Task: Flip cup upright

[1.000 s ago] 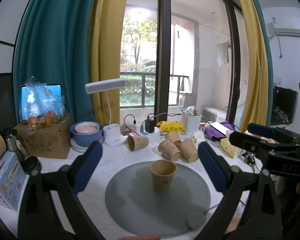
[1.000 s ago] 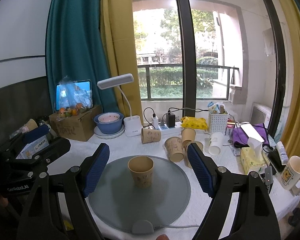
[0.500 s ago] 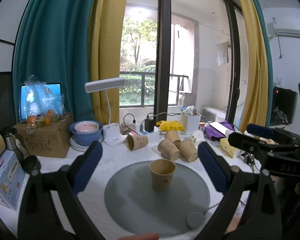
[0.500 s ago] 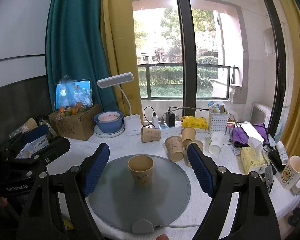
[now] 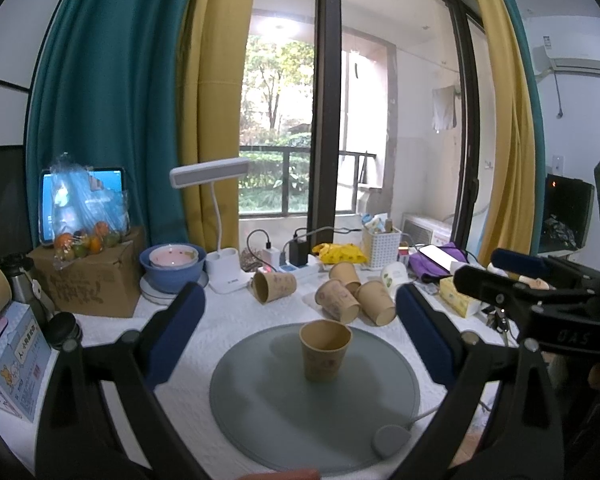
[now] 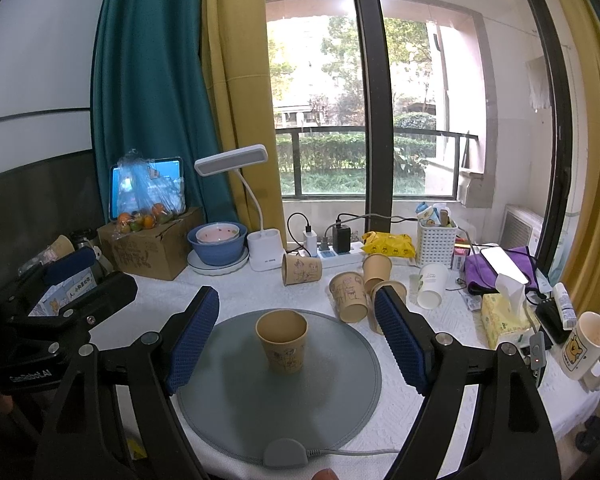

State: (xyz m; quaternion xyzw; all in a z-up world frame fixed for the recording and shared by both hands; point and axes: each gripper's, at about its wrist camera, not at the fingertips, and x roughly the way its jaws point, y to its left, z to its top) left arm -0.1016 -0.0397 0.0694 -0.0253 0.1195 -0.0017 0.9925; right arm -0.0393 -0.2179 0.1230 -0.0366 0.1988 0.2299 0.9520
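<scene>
A brown paper cup (image 5: 325,349) stands upright, mouth up, near the middle of a round grey mat (image 5: 260,400). It also shows in the right wrist view (image 6: 283,340) on the mat (image 6: 228,408). My left gripper (image 5: 298,326) is open and empty, held back from the cup. My right gripper (image 6: 298,328) is open and empty, also short of the cup. Each gripper's body shows at the edge of the other's view.
Several brown paper cups (image 6: 350,296) lie tipped behind the mat, one (image 6: 300,269) on its side, with a white cup (image 6: 432,285). Behind stand a desk lamp (image 6: 260,248), blue bowl (image 6: 217,246), cardboard box (image 6: 148,248), power strip, white basket, tissue box (image 6: 504,316) and mug (image 6: 586,344).
</scene>
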